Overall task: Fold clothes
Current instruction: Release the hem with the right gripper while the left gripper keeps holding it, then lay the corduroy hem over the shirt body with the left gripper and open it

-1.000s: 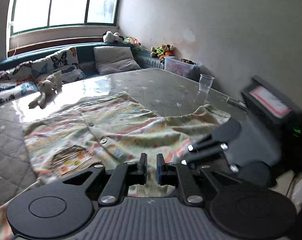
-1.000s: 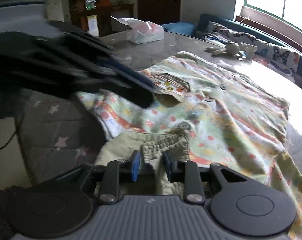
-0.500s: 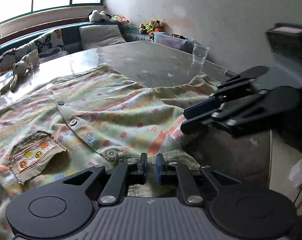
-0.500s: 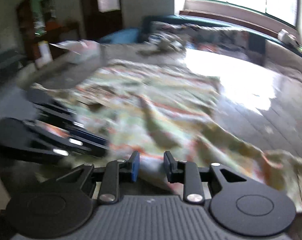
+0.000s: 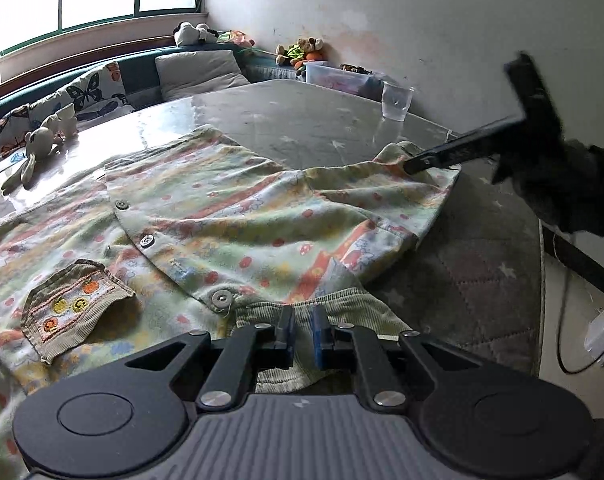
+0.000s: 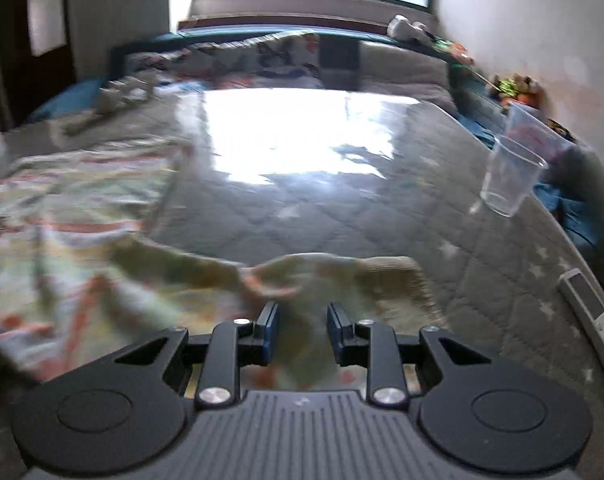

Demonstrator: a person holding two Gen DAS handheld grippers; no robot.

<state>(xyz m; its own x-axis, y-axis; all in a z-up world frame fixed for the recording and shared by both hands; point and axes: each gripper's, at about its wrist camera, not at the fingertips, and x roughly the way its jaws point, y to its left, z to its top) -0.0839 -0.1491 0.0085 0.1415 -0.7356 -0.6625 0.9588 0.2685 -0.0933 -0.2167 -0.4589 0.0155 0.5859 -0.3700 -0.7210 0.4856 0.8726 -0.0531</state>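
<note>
Shirt (image 5: 229, 216) lies spread on the quilted worktop (image 5: 314, 120); left tongs (image 5: 300, 334) pinch its ribbed hem, right tongs (image 6: 302, 326) gape over the sleeve, likely readying a fold.

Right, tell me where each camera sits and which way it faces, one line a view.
Left wrist: on the left gripper, facing across the shirt toward window and wall; its fingers pinch the collar; the right gripper shows at the sleeve.
Right wrist: on the right gripper, fingers apart over the sleeve, facing the window across the table.
Shared: the shirt, plastic cup, table.
</note>
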